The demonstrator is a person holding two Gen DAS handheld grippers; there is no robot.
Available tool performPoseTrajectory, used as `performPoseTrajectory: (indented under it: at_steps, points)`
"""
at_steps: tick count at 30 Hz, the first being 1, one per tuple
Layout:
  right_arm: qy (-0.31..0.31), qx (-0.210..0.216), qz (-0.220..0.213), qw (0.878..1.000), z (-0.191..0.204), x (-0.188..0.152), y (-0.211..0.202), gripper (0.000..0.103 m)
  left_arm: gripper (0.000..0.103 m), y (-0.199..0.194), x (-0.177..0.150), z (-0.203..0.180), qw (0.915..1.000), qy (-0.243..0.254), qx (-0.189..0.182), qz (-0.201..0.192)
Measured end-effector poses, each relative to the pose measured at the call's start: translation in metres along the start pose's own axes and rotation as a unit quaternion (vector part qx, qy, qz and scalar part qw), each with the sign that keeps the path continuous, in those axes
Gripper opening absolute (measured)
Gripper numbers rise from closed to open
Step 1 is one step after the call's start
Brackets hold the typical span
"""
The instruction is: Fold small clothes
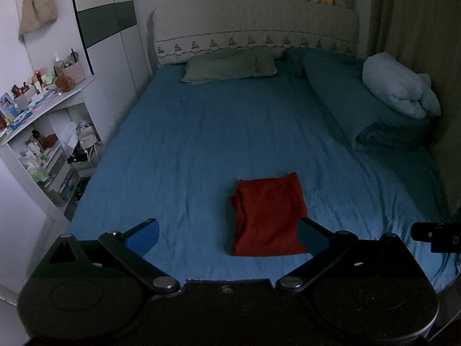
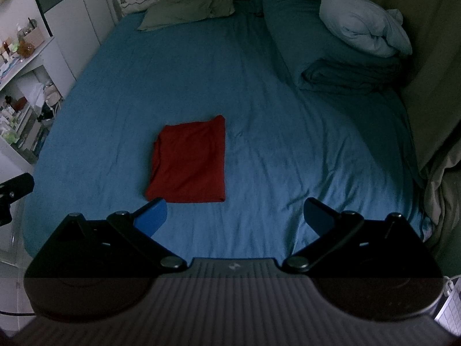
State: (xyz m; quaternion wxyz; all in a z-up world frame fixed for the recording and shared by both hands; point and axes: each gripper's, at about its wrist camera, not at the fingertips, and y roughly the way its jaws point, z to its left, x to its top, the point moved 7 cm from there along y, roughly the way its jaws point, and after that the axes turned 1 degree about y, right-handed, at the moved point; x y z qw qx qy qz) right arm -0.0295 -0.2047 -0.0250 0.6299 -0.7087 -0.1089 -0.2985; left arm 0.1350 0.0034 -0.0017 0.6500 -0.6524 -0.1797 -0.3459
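A red garment (image 1: 269, 216) lies folded into a flat rectangle on the blue bed sheet (image 1: 201, 144), near the foot of the bed. It also shows in the right wrist view (image 2: 190, 161). My left gripper (image 1: 227, 235) is open and empty, held above the bed's near edge, with the garment's near edge between its blue fingertips. My right gripper (image 2: 234, 214) is open and empty, to the right of the garment and apart from it. Part of the right gripper (image 1: 435, 236) shows at the right edge of the left wrist view.
A green pillow (image 1: 230, 66) lies at the headboard. A rolled blue duvet (image 1: 360, 106) with a pale bundle (image 1: 400, 89) lies along the right side. Cluttered white shelves (image 1: 43, 121) stand left of the bed. A curtain (image 2: 432, 57) hangs on the right.
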Motion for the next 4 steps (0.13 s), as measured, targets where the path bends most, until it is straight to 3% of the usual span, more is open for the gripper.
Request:
performPoseTrajectory:
  at_steps: [4]
  points:
    - [0.003, 0.001, 0.001, 1.000, 0.0000, 0.0038, 0.0014, 0.103, 0.103, 0.0014, 0.0011, 0.0014, 1.0000, 0.003, 0.004, -0.001]
